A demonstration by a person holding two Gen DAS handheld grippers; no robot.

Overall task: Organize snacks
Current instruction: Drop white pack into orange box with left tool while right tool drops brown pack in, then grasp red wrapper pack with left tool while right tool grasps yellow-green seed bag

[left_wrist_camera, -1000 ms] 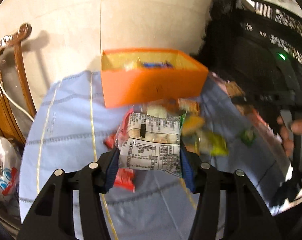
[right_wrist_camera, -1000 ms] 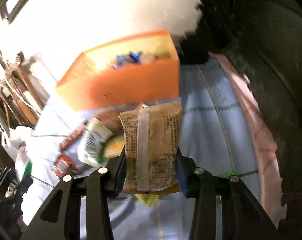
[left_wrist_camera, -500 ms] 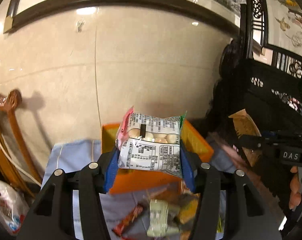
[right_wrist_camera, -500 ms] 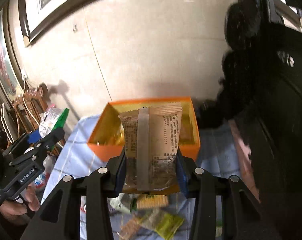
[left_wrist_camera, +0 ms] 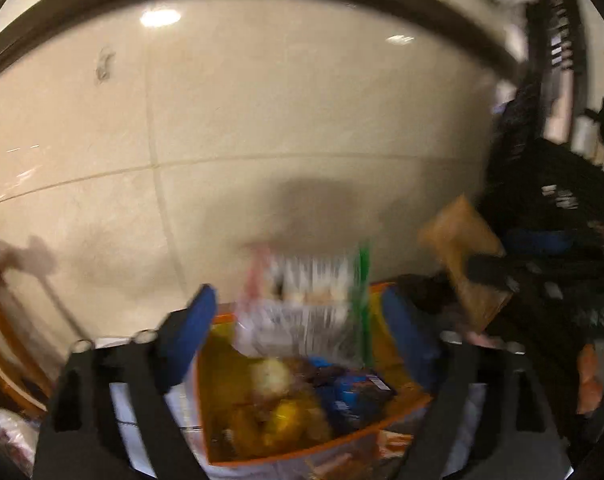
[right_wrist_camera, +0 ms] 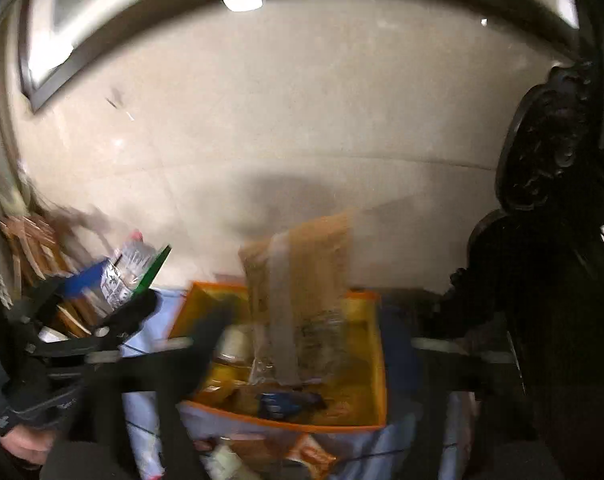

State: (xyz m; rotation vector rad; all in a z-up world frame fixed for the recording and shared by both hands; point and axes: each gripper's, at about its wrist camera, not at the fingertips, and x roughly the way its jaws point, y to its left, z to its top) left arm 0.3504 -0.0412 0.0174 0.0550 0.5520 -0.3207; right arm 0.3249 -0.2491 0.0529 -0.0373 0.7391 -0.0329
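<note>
both grippers held above the orange box (left_wrist_camera: pixel 302 446), so what they let go lands inside. left gripper (left_wrist_camera: pixel 302 316): fingers spreading, white printed packet (left_wrist_camera: pixel 302 304) between the blue pads but loose, over the box. right gripper (right_wrist_camera: pixel 302 344): fingers spreading too, brown packet (right_wrist_camera: pixel 302 288) upright, dropping toward the snacks already in the box. more packets wait on the blue-clothed surface (right_wrist_camera: pixel 398 444).

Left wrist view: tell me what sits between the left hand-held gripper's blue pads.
A blurred clear snack packet with white print, above the orange box, as the jaws open on the left hand-held gripper.
</note>
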